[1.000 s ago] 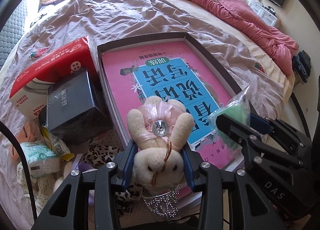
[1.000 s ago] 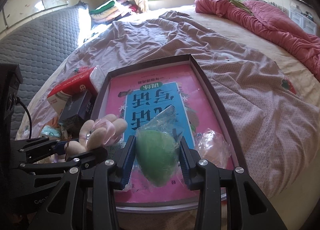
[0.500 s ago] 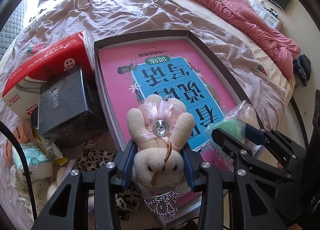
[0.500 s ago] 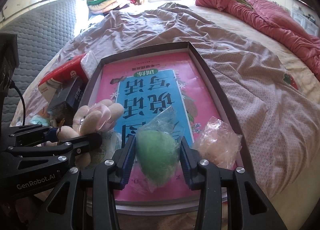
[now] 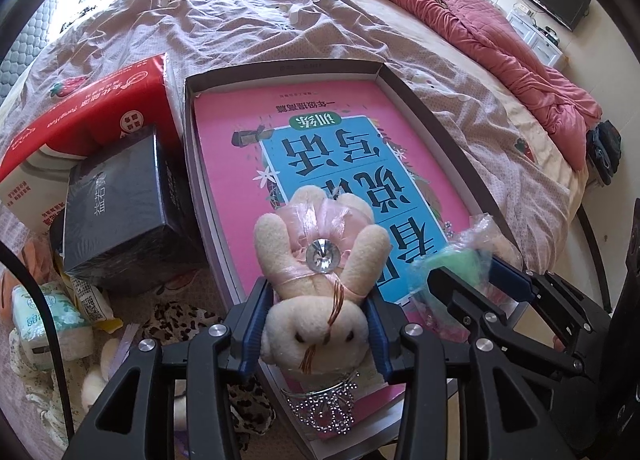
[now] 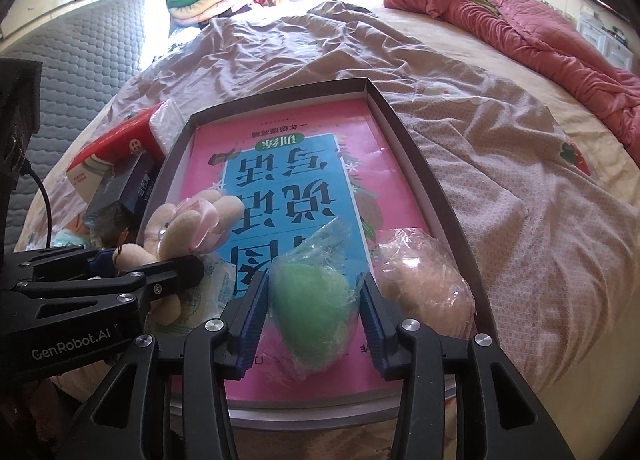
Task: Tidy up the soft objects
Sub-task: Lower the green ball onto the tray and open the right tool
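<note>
The left gripper [image 5: 316, 324] is closed on a cream plush rabbit [image 5: 316, 280], its blue pads pressing on both sides of the rabbit's head; the pink-dressed body with a round crystal reaches away from the fingers over the near end of the shallow box [image 5: 440, 128]. The right gripper [image 6: 314, 320] has a green soft ball in a clear plastic bag [image 6: 310, 300] between its pads, and its jaws are opening; the pads are touching the bag on both sides, so the ball is not free. This ball is above the near end of the box, over the pink and blue book [image 6: 288, 164] which fills the box's bottom. Just to the right of the ball, inside the box against its right wall, lies a pale pink soft object in a clear bag [image 6: 420, 280]. Outside the box's left wall stand a black box [image 5: 116, 212] and a red tissue pack [image 5: 80, 120], touching one another. Near the box's left front corner are a small tissue packet [image 5: 44, 312] and a leopard-print cloth [image 5: 180, 320], partly hidden behind the gripper's arms. A silver beaded ornament [image 5: 324, 406] hangs under the rabbit's head; whether it is fixed to the rabbit I cannot tell. The near edge of the box is covered by both grippers. All of this lies on the bed sheet [image 6: 500, 148].
</note>
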The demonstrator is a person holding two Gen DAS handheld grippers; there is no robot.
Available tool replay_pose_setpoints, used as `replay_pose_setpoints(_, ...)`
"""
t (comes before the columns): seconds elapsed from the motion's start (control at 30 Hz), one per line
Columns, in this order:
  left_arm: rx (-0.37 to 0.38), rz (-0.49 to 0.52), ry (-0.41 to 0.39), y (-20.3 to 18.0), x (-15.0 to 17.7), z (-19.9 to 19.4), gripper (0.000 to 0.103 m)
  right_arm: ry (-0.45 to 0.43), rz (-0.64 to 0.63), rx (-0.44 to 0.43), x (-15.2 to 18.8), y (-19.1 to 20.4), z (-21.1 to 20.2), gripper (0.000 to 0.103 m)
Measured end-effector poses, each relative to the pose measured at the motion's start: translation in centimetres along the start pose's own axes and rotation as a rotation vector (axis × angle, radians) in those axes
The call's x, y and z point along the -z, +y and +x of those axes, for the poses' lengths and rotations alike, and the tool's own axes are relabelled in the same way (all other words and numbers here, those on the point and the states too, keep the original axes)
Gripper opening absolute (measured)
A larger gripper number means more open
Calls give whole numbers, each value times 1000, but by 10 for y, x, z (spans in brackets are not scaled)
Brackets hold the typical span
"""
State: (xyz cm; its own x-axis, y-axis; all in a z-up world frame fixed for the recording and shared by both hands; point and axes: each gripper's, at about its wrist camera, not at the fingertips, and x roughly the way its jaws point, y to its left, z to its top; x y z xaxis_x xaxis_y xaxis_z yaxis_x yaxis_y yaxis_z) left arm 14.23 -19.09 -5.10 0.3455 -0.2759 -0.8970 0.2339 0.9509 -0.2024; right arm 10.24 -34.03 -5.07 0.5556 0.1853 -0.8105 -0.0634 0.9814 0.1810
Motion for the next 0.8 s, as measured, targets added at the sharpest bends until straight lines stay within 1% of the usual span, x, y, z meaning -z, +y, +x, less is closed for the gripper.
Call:
replay_pose_setpoints(0.2,9,-14,11,1,0,1,45,-5,6,6,-2,-1,-3,49)
replay_pose_setpoints(0.43,5,-8,18,-1,3,0,46,-26,24,7,-6,-4,-10,53)
replay_pose_setpoints(0.57,31,-21,25,0,3,-1,48,-40,35,14,-8,-6,-14,55)
replay_pose_setpoints(0.7,38,-18,21,-1,3,-3,52,-53,53,19,-9,-10,-19,58)
replay_pose_setpoints(0.8,51,-20,19,-2,3,-5,54,-61,65,23,-10,-13,-22,59)
